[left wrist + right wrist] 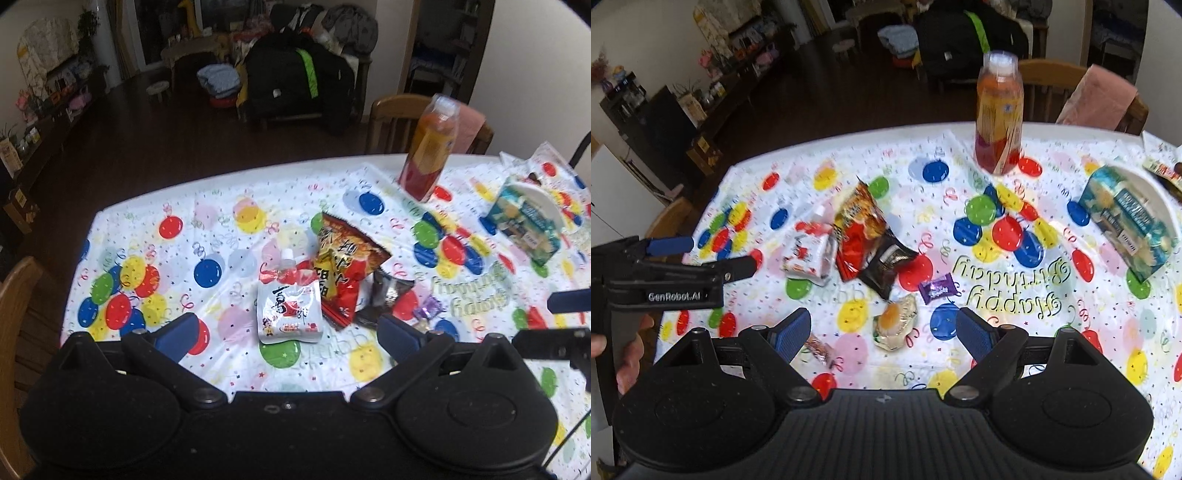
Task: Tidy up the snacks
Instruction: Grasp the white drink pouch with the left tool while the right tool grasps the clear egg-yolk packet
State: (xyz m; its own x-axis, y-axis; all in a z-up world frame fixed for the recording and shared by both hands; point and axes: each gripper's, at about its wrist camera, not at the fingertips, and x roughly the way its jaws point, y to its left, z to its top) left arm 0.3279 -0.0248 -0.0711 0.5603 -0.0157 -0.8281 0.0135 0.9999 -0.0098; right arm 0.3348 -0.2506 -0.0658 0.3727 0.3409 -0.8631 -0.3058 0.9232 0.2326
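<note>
A: Both sets of fingers are spread wide with nothing between them. The left gripper (284, 328) hangs over the white jelly pouch (290, 314), low in the centre of the left wrist view. The right gripper (882, 334) hangs over the clear-wrapped jelly cup (895, 321), low in the centre of its own view.

B: And the other snacks?

A: On the balloon-print cloth covering the desk (1015, 184). The red chip bag (858, 232) leans on a dark packet (886, 264), and the pouch touches the bag's left edge. A purple candy (938, 287) lies just right of the dark packet, and a small striped candy (820, 349) sits beside the right gripper's left finger. The blue box (1128, 229) rests in a white tray (1161, 206) at the right edge. The juice bottle (999, 114) stands upright at the upper middle.

B: So what could go wrong?

A: The pile, I think. Closing on the pouch may catch the chip bag's corner too and drag both. The pouch looks slick and soft, so a pinch near its edge could slip off.

B: And the right side?

A: The jelly cup's wrapper is crinkly; the fingers might grab film alone. The two grippers are also near each other, as the left one shows at the left edge of the right wrist view, so reaching together risks a bump. A wide swing toward the tray could tip the bottle.
</note>
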